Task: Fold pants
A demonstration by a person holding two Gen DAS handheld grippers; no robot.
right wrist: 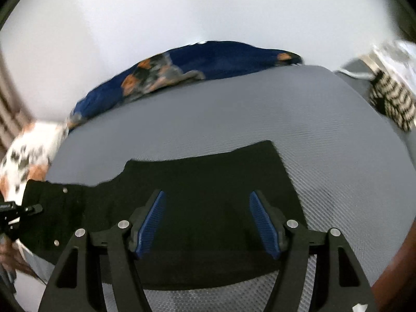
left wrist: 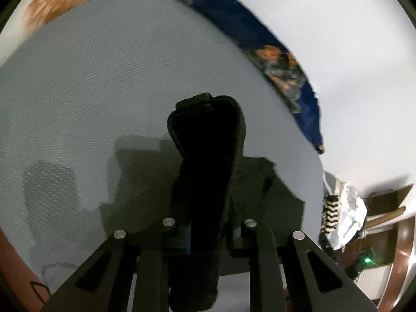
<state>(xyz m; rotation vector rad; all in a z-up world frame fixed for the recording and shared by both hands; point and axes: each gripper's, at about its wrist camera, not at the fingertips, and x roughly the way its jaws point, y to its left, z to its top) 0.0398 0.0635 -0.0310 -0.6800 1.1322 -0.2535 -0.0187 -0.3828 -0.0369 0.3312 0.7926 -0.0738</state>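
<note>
Left wrist view shows the left gripper point(left wrist: 208, 223) with its jaws pinching a bunched fold of the black pants point(left wrist: 205, 171), which rises between the fingers above the grey mattress point(left wrist: 104, 91). Beyond it the mattress lies bare up to its curved far edge, where a blue patterned blanket point(left wrist: 234, 18) runs along the white wall point(left wrist: 351, 52).

Right wrist view shows the right gripper point(right wrist: 208, 221) with jaws spread, nothing between the blue pads point(right wrist: 153, 223). It hangs over the pants point(right wrist: 197, 182), spread flat near the mattress's point(right wrist: 260, 109) front edge. Bare mattress lies beyond and to the right. Only this view shows the pants' full spread. No writing is legible.
</note>
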